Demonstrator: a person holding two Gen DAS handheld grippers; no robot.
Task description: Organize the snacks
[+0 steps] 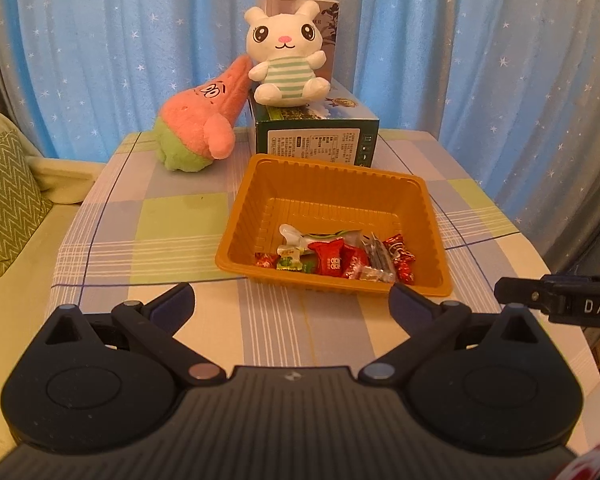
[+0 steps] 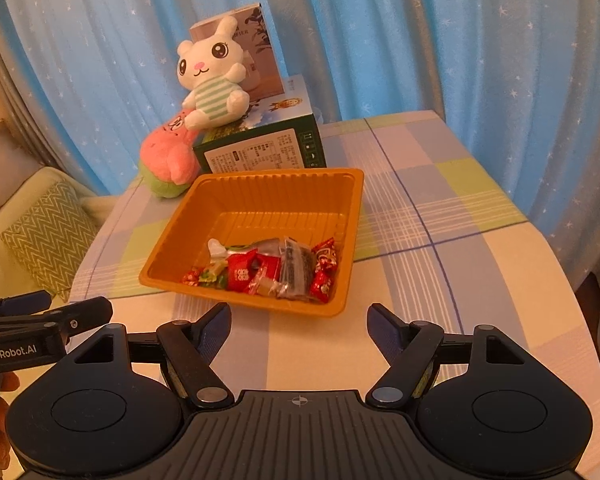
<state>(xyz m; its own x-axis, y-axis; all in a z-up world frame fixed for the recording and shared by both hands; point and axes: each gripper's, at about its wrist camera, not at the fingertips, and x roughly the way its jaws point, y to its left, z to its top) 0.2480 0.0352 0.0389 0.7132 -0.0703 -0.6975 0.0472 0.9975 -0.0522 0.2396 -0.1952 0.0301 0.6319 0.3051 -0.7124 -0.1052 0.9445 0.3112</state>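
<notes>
An orange plastic tray [image 1: 284, 184] sits mid-table and holds several wrapped snacks [image 1: 336, 258] piled at its near side: red, green and clear wrappers. It also shows in the right wrist view [image 2: 260, 192], with the snacks [image 2: 272, 268] inside. My left gripper [image 1: 292, 300] is open and empty, just short of the tray's near rim. My right gripper [image 2: 299, 320] is open and empty, also just before the tray. The right gripper's tip [image 1: 556, 300] shows at the right edge of the left wrist view; the left gripper [image 2: 48, 320] shows at the left of the right wrist view.
A green box [image 1: 316, 136] stands behind the tray with a white bunny plush [image 1: 286, 56] on top and a taller box [image 1: 328, 20] behind. A pink and green star plush [image 1: 200, 124] leans at its left. A checked tablecloth [image 1: 160, 220] covers the table. A sofa with a zigzag cushion [image 1: 4, 196] lies left.
</notes>
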